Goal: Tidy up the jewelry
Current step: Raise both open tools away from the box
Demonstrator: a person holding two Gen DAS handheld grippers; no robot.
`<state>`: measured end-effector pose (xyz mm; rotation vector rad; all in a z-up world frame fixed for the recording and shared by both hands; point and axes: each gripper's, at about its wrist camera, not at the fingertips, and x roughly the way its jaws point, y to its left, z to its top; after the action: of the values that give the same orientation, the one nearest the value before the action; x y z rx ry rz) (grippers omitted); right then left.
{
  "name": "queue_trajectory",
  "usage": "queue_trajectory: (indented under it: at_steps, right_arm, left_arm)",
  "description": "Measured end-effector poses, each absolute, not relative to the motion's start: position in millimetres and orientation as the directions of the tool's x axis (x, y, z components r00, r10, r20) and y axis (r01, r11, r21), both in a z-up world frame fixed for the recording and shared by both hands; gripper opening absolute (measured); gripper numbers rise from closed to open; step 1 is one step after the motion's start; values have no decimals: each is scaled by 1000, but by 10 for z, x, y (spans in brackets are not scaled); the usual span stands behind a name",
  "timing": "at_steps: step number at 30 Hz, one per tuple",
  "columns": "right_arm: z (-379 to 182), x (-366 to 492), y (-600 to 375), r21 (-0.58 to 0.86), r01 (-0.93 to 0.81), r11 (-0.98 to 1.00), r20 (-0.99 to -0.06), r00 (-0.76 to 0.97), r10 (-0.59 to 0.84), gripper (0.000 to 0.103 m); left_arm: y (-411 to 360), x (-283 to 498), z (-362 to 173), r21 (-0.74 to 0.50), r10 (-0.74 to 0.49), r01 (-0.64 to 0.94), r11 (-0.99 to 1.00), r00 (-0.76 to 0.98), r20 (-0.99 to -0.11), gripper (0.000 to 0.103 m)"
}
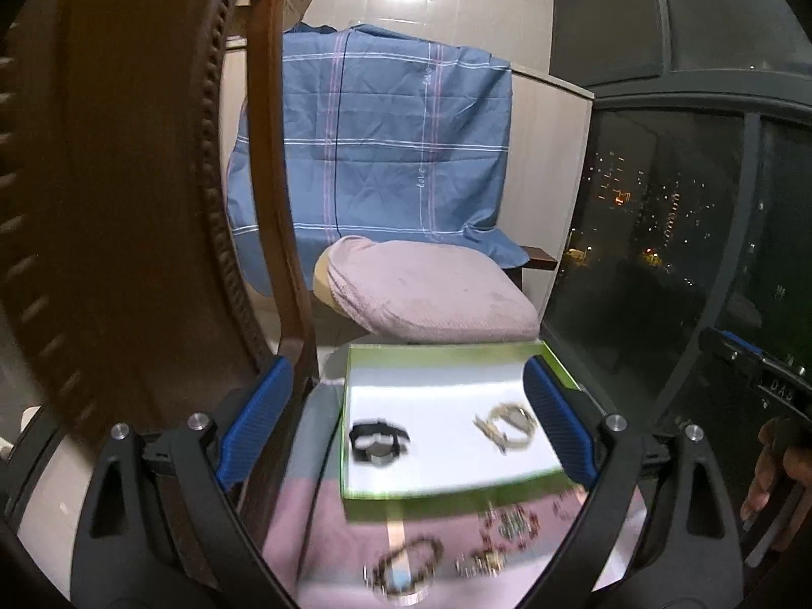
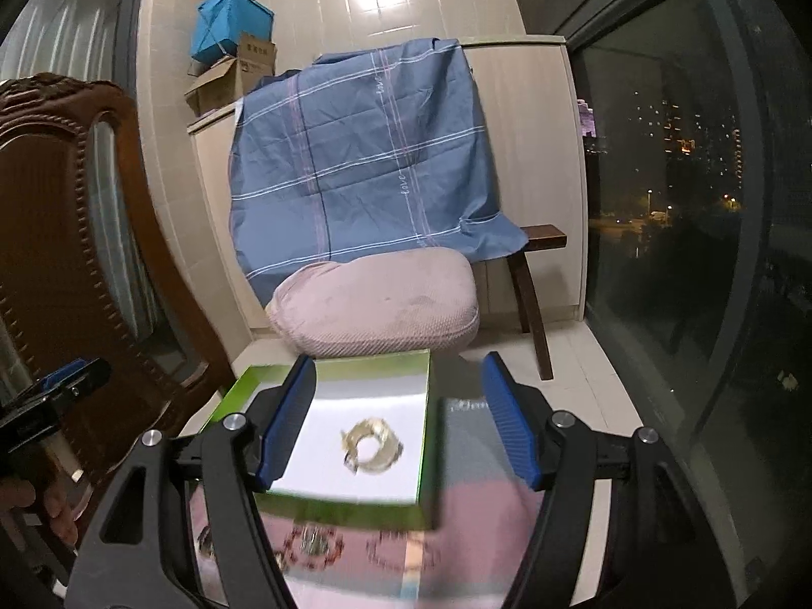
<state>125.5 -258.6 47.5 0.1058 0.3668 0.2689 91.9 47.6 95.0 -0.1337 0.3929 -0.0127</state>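
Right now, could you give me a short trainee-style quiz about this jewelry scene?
1. True or false: the green box already holds two pieces of jewelry.
2. Which piece lies nearer the right side of the box in the left wrist view? A) black watch B) pale bracelet
3. Fill in: the beaded bracelets not yet sorted lie on the pink ____ in front of the box.

Key
1. True.
2. B.
3. Cloth. Both the left gripper and the right gripper have open jaws, holding nothing.
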Motion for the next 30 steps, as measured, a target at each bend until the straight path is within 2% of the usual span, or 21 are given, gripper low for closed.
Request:
queue_trajectory:
  at_steps: [3,7,12,17,30]
  right_arm:
    - [405,966,-2637,131,-241,962,-363,891,273,66]
    - [217,652,-2663,138,-246,959,-400,872,281,66]
    - [-19,423,-2546,142,-264,954,-443,845,299,66]
    - [-251,372,-2364,96,-277,956,-494,821,287,66]
    - [-283,508,-2413,96,-258,961,-494,826,271,66]
  left_arm:
    - [427,632,895,-138,-54,1,990,923,-380,91]
    - [365,305,669,-127,-64,11,992,904,-422,91]
    - [328,125,380,-132,-72,8,991,872,-484,91]
    - [217,162,194,-79,-55,16,997,848,-528,91]
    - [208,206,151,-89,-70,26,996,840,-539,91]
